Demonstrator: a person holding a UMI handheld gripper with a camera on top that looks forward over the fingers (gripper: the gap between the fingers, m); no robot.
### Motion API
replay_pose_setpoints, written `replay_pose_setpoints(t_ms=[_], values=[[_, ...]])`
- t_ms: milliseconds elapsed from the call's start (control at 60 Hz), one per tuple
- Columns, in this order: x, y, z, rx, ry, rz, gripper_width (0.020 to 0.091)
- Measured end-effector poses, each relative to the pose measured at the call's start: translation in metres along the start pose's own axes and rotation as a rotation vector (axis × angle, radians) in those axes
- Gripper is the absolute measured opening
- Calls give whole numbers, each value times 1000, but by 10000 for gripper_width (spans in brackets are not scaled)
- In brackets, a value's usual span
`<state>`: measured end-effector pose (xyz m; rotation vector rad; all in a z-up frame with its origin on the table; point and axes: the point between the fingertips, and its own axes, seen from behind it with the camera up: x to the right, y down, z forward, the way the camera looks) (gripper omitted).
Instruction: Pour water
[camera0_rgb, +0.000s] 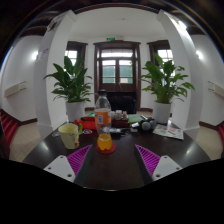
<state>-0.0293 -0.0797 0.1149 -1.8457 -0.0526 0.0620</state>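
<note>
A clear plastic bottle with an orange cap stands upright on the dark table, beyond my fingers. Just in front of it sits a small glass of orange liquid on a red coaster. A yellow-green cup stands to the left of the bottle. My gripper is open, its two magenta pads spread wide near the table's near edge, with nothing between them. The glass is a short way ahead of the fingers, slightly left of their middle.
Red items and a dark object lie at the table's far side, with papers at the right. Two large potted plants flank a wooden double door at the back. A red chair stands at the left.
</note>
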Motion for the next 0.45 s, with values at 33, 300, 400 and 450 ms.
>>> replay_pose_setpoints(t_ms=[33,300,400,450], values=[[4,0,-6,0,19,7,839],[37,-8,-48,14,122,15,834],[40,-19,-56,43,120,9,828],[38,-28,-57,66,106,10,829]])
